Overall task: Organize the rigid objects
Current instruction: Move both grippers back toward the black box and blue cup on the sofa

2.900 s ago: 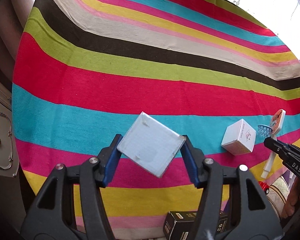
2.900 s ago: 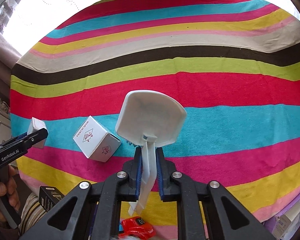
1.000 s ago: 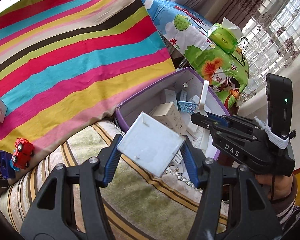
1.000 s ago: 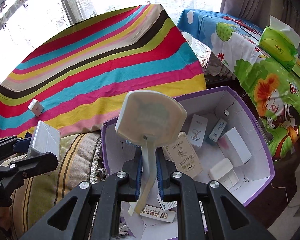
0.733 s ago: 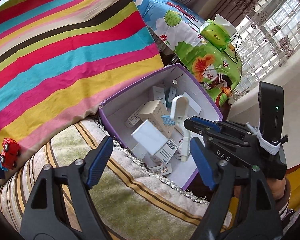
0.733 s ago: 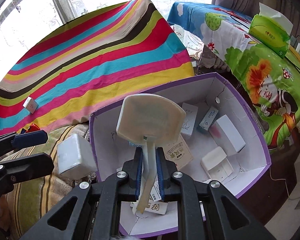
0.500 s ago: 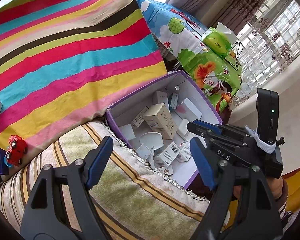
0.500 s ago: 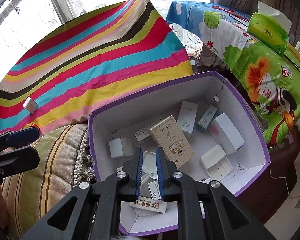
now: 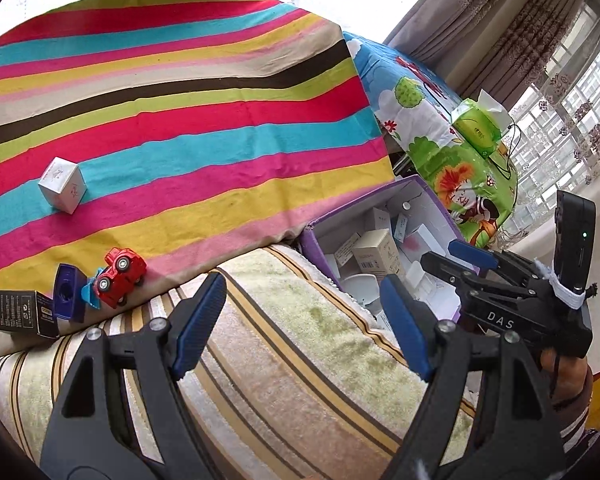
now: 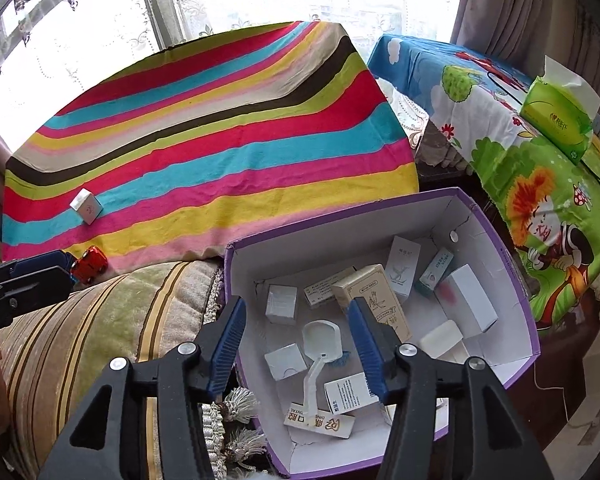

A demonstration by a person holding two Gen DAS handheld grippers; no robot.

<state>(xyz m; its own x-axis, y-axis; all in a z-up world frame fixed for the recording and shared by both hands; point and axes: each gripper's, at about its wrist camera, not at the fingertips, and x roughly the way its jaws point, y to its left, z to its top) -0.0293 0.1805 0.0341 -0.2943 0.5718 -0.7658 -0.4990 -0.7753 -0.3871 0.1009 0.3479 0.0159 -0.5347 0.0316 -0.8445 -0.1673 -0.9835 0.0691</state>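
A purple-edged box [image 10: 516, 276] [image 9: 440, 200] holds several small cartons, a white cube carton [image 10: 282, 304] and a white toy hoop [image 10: 320, 338] lying flat. My right gripper [image 10: 298, 340] hangs over the box's left part, its jaws opening with nothing between them. My left gripper [image 9: 300, 324] stands open and empty over a striped cushion [image 9: 300, 360]. On the striped cloth [image 9: 180, 120] lie a white cube box [image 9: 63, 191] [image 10: 86, 205], a red toy car [image 9: 120, 276] [image 10: 90, 265], a dark blue piece [image 9: 66, 298] and a black carton [image 9: 20, 312].
A table under a cartoon-print cloth [image 10: 540, 184] stands right of the box with a green tissue pack [image 10: 560, 120] [image 9: 476, 130] on it. Curtains and windows close off the back and right. A hand [image 9: 568, 376] holds the right gripper.
My left gripper let the white cube carton fall into the box and swung left over the cushion. My right gripper dropped the toy hoop into the box and its jaws spread.
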